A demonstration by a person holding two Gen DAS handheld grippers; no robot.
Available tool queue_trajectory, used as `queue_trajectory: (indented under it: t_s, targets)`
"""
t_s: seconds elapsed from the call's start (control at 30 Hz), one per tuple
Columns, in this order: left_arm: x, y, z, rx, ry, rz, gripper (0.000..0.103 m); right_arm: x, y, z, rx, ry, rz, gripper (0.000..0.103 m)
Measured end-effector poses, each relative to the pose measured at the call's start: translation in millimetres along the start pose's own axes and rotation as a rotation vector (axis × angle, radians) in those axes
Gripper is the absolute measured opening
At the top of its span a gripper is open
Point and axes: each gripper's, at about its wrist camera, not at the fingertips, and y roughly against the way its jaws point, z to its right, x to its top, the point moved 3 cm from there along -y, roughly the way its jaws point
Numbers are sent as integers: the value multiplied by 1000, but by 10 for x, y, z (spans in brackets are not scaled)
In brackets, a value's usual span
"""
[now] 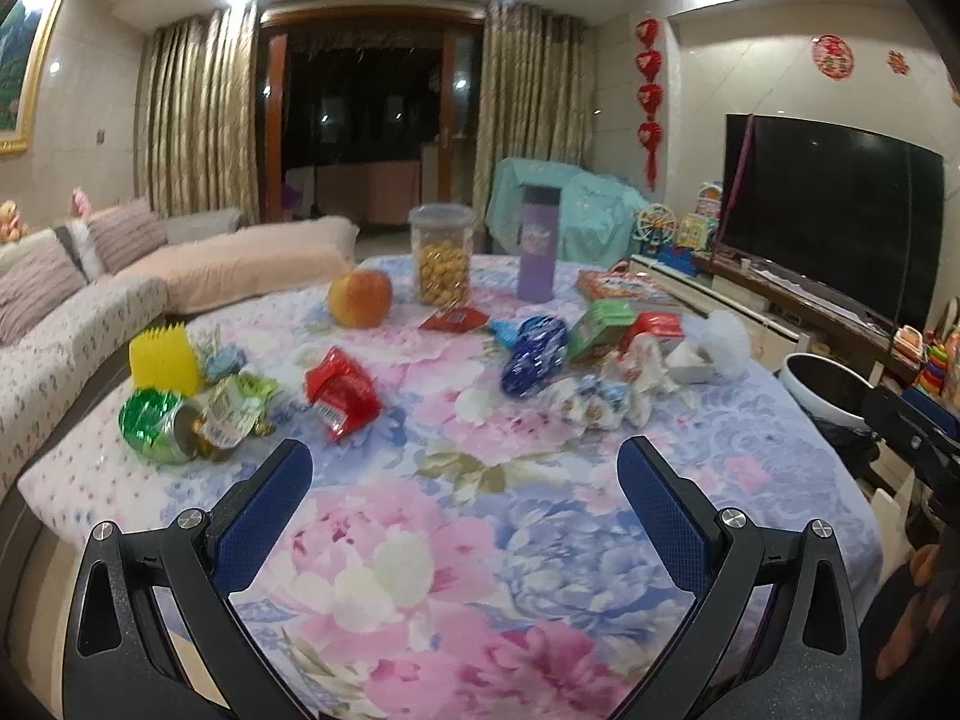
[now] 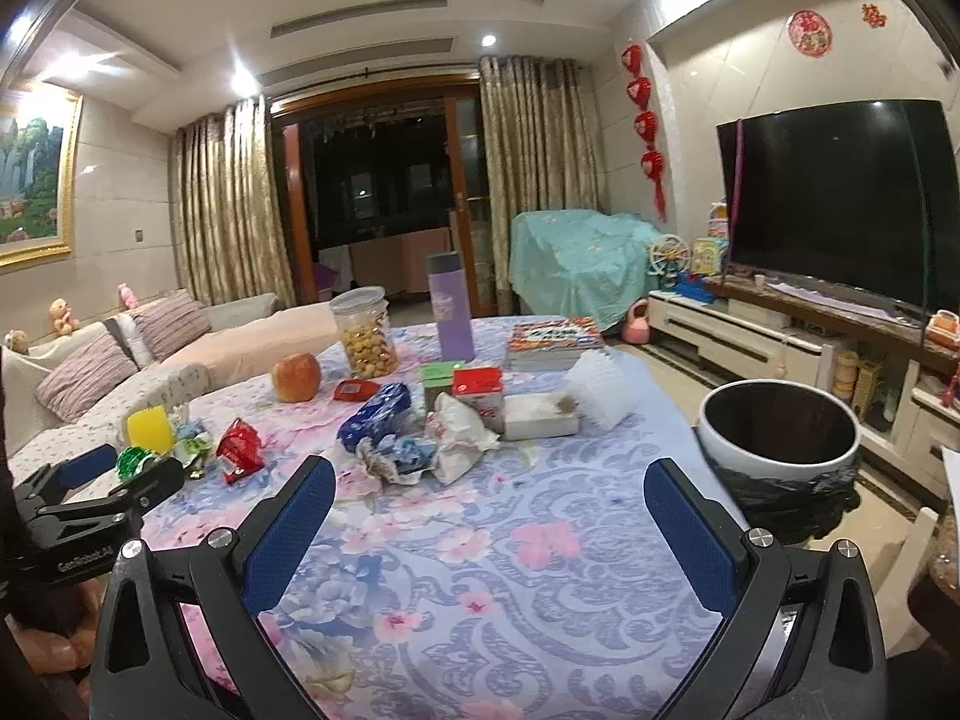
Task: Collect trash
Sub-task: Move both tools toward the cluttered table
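Note:
Trash lies across the floral tablecloth (image 1: 456,540): a crushed green can (image 1: 157,425), a red wrapper (image 1: 342,393), a blue wrapper (image 1: 534,354), crumpled white paper (image 1: 636,372) and small green and red cartons (image 1: 600,327). The white bin with a black liner (image 2: 780,429) stands at the table's right edge. My left gripper (image 1: 465,468) is open and empty above the near table, short of the trash. My right gripper (image 2: 489,489) is open and empty, with the crumpled paper (image 2: 462,432) just beyond its left finger. The left gripper also shows in the right wrist view (image 2: 102,480).
An apple (image 1: 360,298), a cookie jar (image 1: 441,255), a purple flask (image 1: 538,243), a yellow brush (image 1: 163,360), a book (image 2: 552,341) and a white frilly object (image 2: 603,387) stand on the table. Sofa on the left, TV stand on the right.

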Motion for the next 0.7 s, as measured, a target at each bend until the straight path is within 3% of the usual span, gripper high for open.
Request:
queue_trajectory:
  t_s: [0.17, 0.37, 0.7]
  targets:
    - [-55, -173, -211, 22, 45, -42, 103, -30, -179, -125, 63, -24, -24, 103]
    - [-115, -401, -375, 41, 75, -103, 103, -77, -450, -286, 131, -42, -137, 103]
    - [-77, -938, -733, 71, 143, -218, 103, -99, -993, -521, 187, -29, -235, 103]
